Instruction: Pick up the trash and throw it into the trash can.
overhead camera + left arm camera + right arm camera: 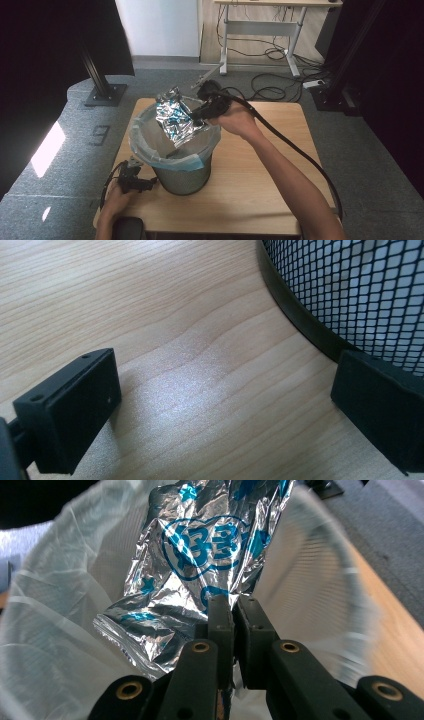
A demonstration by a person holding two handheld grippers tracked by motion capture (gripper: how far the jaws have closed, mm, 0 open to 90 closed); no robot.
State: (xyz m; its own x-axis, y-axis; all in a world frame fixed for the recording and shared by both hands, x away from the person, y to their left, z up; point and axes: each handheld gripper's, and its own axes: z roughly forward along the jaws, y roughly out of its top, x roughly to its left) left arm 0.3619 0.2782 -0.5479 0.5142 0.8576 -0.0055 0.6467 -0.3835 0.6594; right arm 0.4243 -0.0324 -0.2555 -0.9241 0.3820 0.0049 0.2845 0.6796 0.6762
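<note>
The right gripper (pixel 196 116) is clamped on a crumpled silver foil snack wrapper with blue print (pixel 174 120), its two black jaws pinched together on the wrapper's lower edge, as the right gripper view (pixel 232 617) shows. The foil wrapper (pixel 200 565) stands up and spreads away from the jaw tips, directly over the open mouth of a black wire-mesh wastebasket lined with a translucent white plastic bag (pixel 150 150); the bag's thin film (pixel 55 645) lies beyond and to both sides of the jaws. The left gripper (pixel 150 185) rests low on the light wooden table (pixel 250 190), just beside the foot of the wastebasket, with its jaws spread wide and nothing between them. In the left gripper view (pixel 220 405) bare wood grain (pixel 150 300) lies between the two black pads, and the basket's dark base band and mesh wall (pixel 350 290) curve just past the right-hand pad, very close to it; whether they touch cannot be told.
</note>
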